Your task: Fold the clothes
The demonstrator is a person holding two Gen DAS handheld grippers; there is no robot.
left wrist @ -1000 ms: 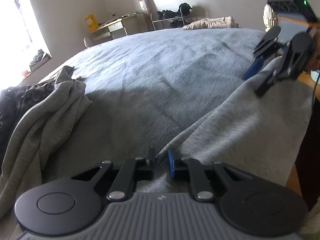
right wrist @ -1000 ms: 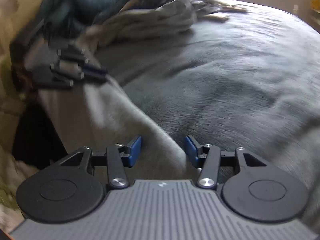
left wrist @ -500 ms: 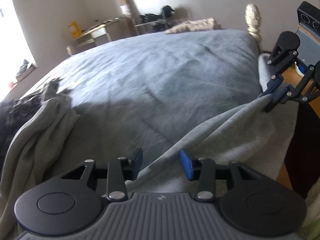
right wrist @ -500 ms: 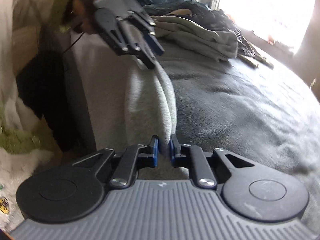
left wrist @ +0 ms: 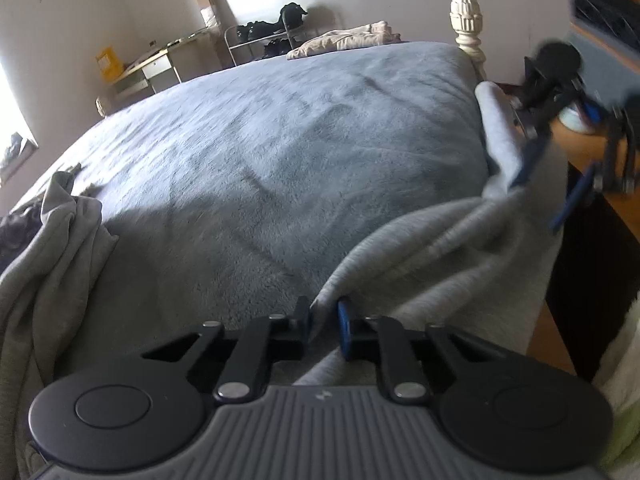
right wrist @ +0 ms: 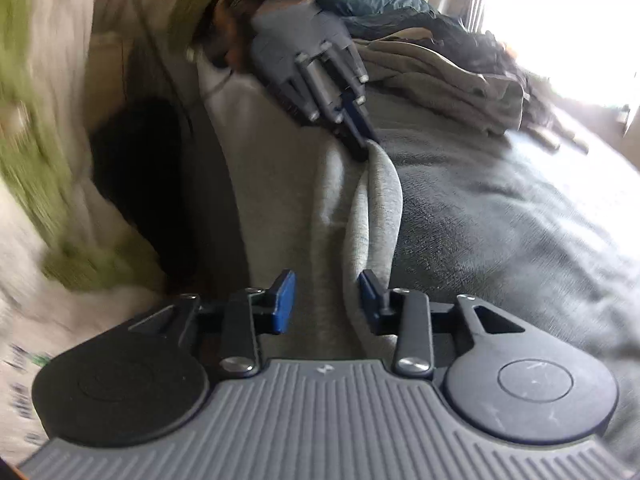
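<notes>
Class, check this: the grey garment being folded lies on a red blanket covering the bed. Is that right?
Not quite. The blanket is grey-blue, not red, as the left wrist view shows. The grey garment does lie on it, at the bed's edge.

We see the garment (left wrist: 460, 248) draped over the bed's (left wrist: 280, 152) near edge, a heap of clothes (left wrist: 44, 264) at its left — folded clothing (left wrist: 344, 40) at the far side, bedpost (left wrist: 466, 20) right.
</notes>
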